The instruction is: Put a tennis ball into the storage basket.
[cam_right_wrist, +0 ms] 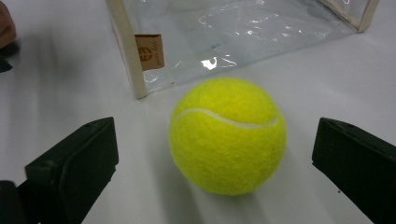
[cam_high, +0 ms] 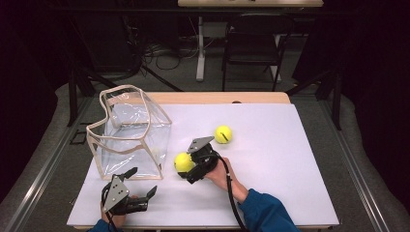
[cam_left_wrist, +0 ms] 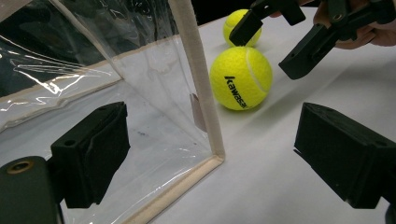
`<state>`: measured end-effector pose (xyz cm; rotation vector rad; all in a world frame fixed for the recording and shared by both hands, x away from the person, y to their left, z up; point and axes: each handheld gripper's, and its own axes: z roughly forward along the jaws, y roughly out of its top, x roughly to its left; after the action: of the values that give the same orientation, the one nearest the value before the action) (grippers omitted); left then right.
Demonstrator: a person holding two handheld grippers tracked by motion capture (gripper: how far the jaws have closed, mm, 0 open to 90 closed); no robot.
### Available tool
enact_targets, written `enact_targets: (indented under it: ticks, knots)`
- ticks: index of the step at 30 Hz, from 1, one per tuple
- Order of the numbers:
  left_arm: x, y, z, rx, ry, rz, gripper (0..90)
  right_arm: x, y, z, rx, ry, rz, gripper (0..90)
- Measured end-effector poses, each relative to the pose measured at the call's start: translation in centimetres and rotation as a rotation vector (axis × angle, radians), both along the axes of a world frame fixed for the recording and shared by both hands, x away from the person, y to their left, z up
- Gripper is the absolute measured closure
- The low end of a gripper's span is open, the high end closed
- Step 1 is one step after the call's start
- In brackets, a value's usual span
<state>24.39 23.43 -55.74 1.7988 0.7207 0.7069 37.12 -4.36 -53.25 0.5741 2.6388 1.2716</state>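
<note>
The tennis ball [cam_right_wrist: 227, 135] sits on the white table [cam_high: 290, 183] squarely between the right gripper [cam_high: 189, 169]'s two black fingers [cam_right_wrist: 74, 163], with clear space on either side, so the jaws stand wide apart and grasp nothing; neither pad touches the felt. In the right gripper view the ball's white seam curves across its upper face, and just beyond the fingers lies the lower edge of the clear bag [cam_right_wrist: 233, 32], its cream trim and a small tan label close behind the ball but apart from it. From the high view the same ball [cam_high: 183, 162] rests just beside the bag's [cam_high: 130, 130] near right corner, with the second tennis ball [cam_high: 223, 134] farther off past the right gripper's fingertips. The left gripper [cam_high: 138, 186] is held low near the table's front edge, its fingers [cam_left_wrist: 91, 149] also spread wide and empty; between them, in the left gripper view, stands the bag's upright cream corner seam, and beyond the right-hand finger the near ball [cam_left_wrist: 240, 78] shows black Kawasaki lettering.
</note>
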Motion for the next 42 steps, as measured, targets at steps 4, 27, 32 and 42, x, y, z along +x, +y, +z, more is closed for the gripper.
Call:
enact_targets:
  ticks: [4, 27, 32, 42]
  knots:
    - [0.0, 0.0, 0.0, -0.001, 0.001, 0.000, 10.1, 0.3, 0.1, -0.4, -0.005, 0.012, -0.006, 0.5]
    - [0.0, 0.0, 0.0, 0.000, 0.000, -0.001, 10.1, 0.9, 1.0, -1.6, -0.030, 0.036, -0.020, 15.2]
    - [0.0, 0.0, 0.0, -0.002, 0.001, 0.000, 10.1, 0.8, 1.1, -1.6, -0.036, 0.033, -0.027, 19.4]
    - [0.0, 0.0, 0.0, 0.002, -0.005, -0.001, 10.1, 0.8, 1.1, -1.6, -0.044, 0.020, -0.045, 25.5]
